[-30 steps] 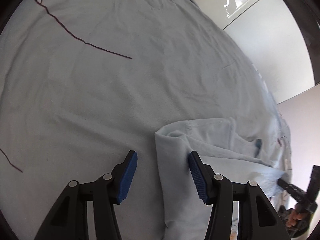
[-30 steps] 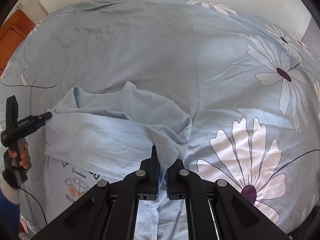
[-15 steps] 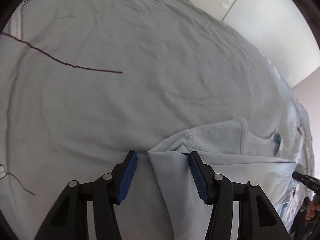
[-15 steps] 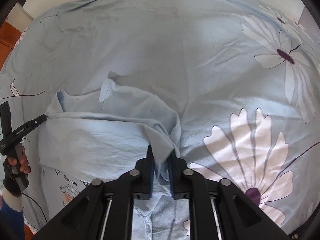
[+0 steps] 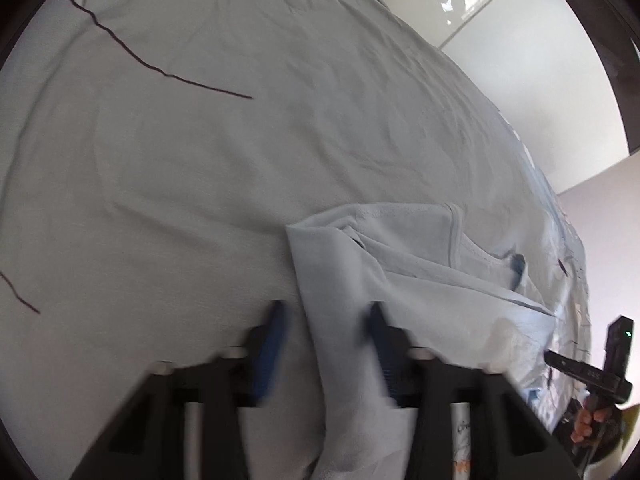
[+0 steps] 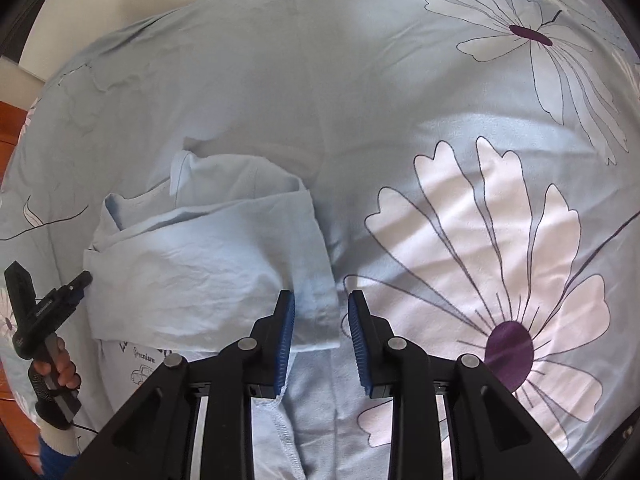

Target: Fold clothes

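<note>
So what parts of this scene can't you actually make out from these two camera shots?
- Left gripper, left wrist view: motion-blurred.
- Shirt print, right wrist view: mostly covered by the folded-over layer; only "Greenism" reads.
- Shirt's lower part, both views: cut off by the bottom edge and the gripper bodies.
- The person: only hands show.

- 1 light blue T-shirt [image 6: 208, 280], lying partly folded on the bed
- 1 bed, 1 floral bedsheet [image 6: 320, 80] over it
- 2 hand-held grippers: left hand-held gripper [image 5: 326, 316], right hand-held gripper [image 6: 321, 308]
- 2 blue fingers [image 6: 286, 336] per gripper, 4 total
- 1 person's hand [image 6: 58, 368] showing in the right wrist view, 1 hand [image 5: 586, 424] in the left wrist view
- 2 full large flower prints [image 6: 500, 272] on the sheet in the right wrist view, plus partial ones cut off at the edges
- 1 small car graphic [image 6: 142, 372] with text printed on the shirt
</note>
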Demonstrator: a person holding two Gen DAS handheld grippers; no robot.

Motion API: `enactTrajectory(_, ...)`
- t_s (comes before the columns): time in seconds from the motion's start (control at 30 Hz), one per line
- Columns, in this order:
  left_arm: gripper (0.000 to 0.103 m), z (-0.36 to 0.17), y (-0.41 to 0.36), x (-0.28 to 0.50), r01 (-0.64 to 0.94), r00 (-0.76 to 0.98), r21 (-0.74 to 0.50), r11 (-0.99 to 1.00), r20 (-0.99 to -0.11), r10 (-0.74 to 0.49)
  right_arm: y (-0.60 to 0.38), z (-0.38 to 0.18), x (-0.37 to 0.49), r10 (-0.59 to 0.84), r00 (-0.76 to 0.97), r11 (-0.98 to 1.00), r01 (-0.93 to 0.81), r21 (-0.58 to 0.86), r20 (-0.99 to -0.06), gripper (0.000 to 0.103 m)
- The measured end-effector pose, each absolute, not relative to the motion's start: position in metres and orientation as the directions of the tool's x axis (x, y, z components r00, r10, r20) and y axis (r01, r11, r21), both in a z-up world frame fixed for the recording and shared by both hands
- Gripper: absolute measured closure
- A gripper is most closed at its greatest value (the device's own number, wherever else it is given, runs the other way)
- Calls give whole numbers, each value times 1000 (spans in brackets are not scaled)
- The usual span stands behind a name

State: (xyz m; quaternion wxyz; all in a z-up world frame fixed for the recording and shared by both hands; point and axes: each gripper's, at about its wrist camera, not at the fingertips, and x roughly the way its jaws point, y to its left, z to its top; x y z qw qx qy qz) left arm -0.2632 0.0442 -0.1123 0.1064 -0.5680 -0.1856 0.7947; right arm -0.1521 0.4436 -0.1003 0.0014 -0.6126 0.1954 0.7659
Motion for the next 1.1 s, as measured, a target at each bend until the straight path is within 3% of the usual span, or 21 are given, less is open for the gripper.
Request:
enactTrajectory(0.03, 93, -113, 41, -263, 46, -337, -420, -907, -861, 381, 441, -100, -150, -241, -258, -922, -239, 304, -936, 79)
enactTrajectory(0.1, 97, -113, 36, -262, 53, -348, -427, -903, -855, 385, 435, -92, -147, -250, -280, -926, -211, 313, -927, 94)
enactTrajectory(0.2, 98, -106, 38, -259, 43, -378, -426, -904, -844, 380, 430, -84, -147, -269, -289, -929, -173, 326, -919, 99)
enactTrajectory(0.47, 98, -125, 15, -268, 93, -342, -454, -886, -851, 399, 437, -99, -143, -245, -262, -929, -214, 303, -934, 99)
enactTrajectory(0.83, 90, -96, -21, -230, 76, -348, -536, -841, -804, 482, 442, -86, -119, -244, -318, -915, -237, 326, -916, 99)
enactTrajectory(0.93, 71, -90, -28, -208, 38, -326, -519, -854, -814, 480, 433, -83, -95, -281, -311, -914, -203, 352, -908, 92)
enactTrajectory(1.0, 66, -90, -27, -188, 13, -288, -507, -862, -827, 482, 424, -88, -72, -313, -279, -912, -181, 369, -908, 72)
enactTrajectory(1.1, 61, -89, -20, -155, -21, -205, -487, -873, -853, 481, 410, -99, -37, -359, -221, -904, -158, 397, -907, 71)
